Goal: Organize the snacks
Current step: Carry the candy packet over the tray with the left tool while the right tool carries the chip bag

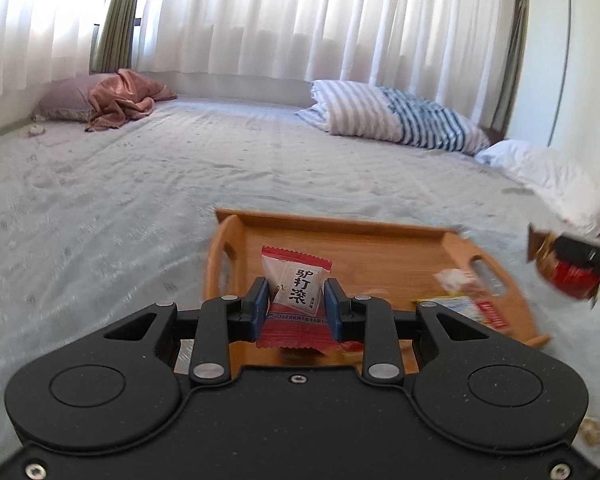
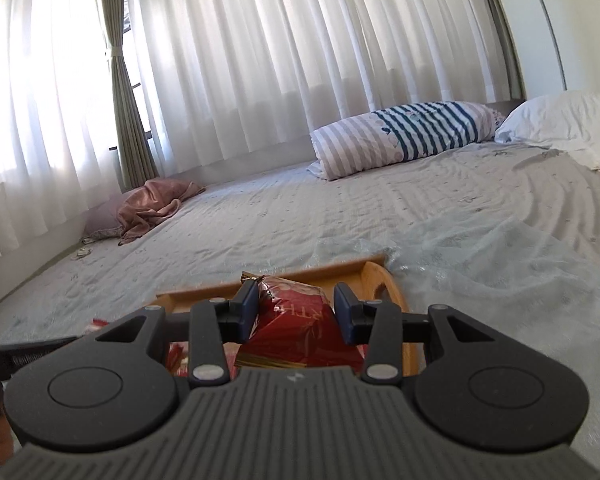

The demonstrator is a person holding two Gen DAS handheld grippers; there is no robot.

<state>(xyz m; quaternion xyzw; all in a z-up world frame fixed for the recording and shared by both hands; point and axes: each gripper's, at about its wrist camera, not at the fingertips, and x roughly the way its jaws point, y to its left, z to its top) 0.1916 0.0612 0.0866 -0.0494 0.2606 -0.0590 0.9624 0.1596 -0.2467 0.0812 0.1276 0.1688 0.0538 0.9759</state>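
Observation:
My left gripper (image 1: 297, 298) is shut on a red-and-white snack packet (image 1: 296, 294) with black Chinese characters, held above the near part of a wooden tray (image 1: 340, 240) on the bed. A yellow and a red packet (image 1: 472, 306) lie in the tray's right end. My right gripper (image 2: 296, 308) is shut on a red-and-gold foil snack bag (image 2: 296, 324) over the tray (image 2: 374, 276). In the left wrist view the right gripper (image 1: 580, 256) with its red bag (image 1: 568, 276) shows at the right edge, beside the tray's right handle.
The tray sits on a pale grey bedspread (image 1: 140, 184). A striped pillow (image 1: 400, 120) and white pillow (image 1: 540, 168) lie at the far right, a pink blanket on a mauve pillow (image 1: 116, 100) at the far left. White curtains (image 1: 300, 20) hang behind.

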